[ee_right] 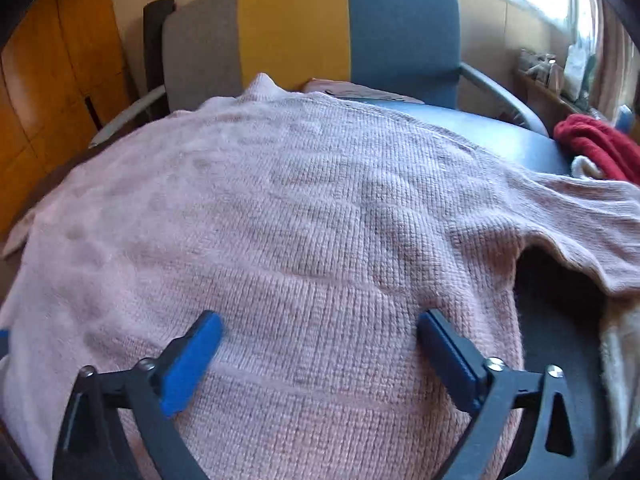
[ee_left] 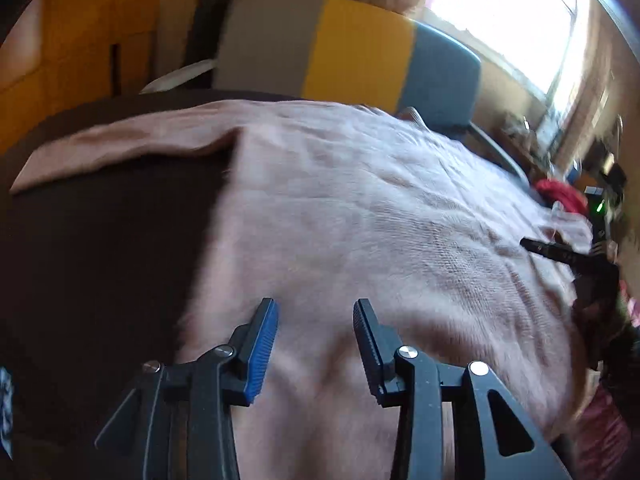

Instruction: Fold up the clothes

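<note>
Hovering over a pink knitted sweater [ee_right: 304, 216], the right tool [ee_right: 320, 330] fills the bottom of its own view with both fingers spread as wide as they go and nothing between them but open air above the knit. Its blue-padded finger [ee_right: 188, 364] sits at about seven o'clock and its black ribbed finger [ee_right: 452, 360] at about five o'clock. The sweater lies spread flat on a dark worktop [ee_right: 560, 320], its body running up through the middle of the frame. One sleeve [ee_right: 580, 216] stretches out toward three o'clock. Beyond that sleeve, near two o'clock, a red garment [ee_right: 596, 144] lies bunched beside something cream-coloured. Farther back, at twelve o'clock, stands a chair [ee_right: 312, 28] whose back is striped grey, yellow and blue.

In the left wrist view, the left tool [ee_left: 316, 308] sits at six o'clock, its fingers partly parted and gripping nothing, with the sweater [ee_left: 360, 208] showing in the gap. It is near the sweater's left edge, where pink knit meets the bare dark worktop [ee_left: 100, 260]. The other sleeve [ee_left: 132, 148] reaches toward ten o'clock. At three o'clock, a black finger of the right tool [ee_left: 560, 254] pokes in over the sweater's far side. The striped chair [ee_left: 352, 48] is at twelve o'clock, and a bright window [ee_left: 508, 16] glares at one o'clock.
</note>
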Demonstrator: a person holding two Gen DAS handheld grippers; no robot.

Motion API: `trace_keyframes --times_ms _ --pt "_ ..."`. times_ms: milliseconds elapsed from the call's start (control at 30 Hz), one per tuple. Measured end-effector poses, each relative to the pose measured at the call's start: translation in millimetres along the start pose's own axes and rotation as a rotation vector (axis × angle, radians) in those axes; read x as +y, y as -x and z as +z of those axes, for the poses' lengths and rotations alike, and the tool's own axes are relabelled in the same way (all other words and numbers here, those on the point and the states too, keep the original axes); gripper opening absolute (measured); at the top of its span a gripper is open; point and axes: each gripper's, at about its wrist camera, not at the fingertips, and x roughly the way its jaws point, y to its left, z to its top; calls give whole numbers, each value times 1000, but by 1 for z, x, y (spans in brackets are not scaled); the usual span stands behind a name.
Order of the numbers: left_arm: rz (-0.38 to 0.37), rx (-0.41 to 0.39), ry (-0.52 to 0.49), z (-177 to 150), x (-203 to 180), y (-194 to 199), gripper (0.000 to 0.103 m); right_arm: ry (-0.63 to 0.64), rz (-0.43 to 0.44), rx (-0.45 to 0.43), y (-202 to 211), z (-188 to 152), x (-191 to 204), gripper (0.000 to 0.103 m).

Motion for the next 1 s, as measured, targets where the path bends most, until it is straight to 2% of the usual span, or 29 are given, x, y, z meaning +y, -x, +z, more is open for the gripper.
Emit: trace_keyframes --times_ms 133,233,300,400,567,600,633,767,900,1000 --pt "-27 -16 70 -13 26 27 44 36 -12 7 -4 1 4 103" --pt "-42 34 88 -23 33 27 48 31 -1 4 -2 5 0 103" --pt "-45 63 84 -28 32 23 49 32 -1 2 -1 4 -1 103" --pt "-29 51 59 -28 25 21 50 29 5 -1 -3 2 -1 103" --pt "-60 61 74 -22 15 9 54 29 12 0 -8 6 -3 103" --pt "-41 70 52 -22 9 7 41 30 13 2 -11 8 -4 103" --pt "-21 82 29 -23 4 6 10 29 16 2 -11 8 -4 103" --pt "-52 116 66 -31 11 16 9 25 26 0 -9 6 -5 103" --pt "-22 138 76 -46 24 27 9 38 94 -8 -4 4 -6 103" --pt "14 150 36 -46 20 28 9 22 149 -8 -3 5 -13 103"
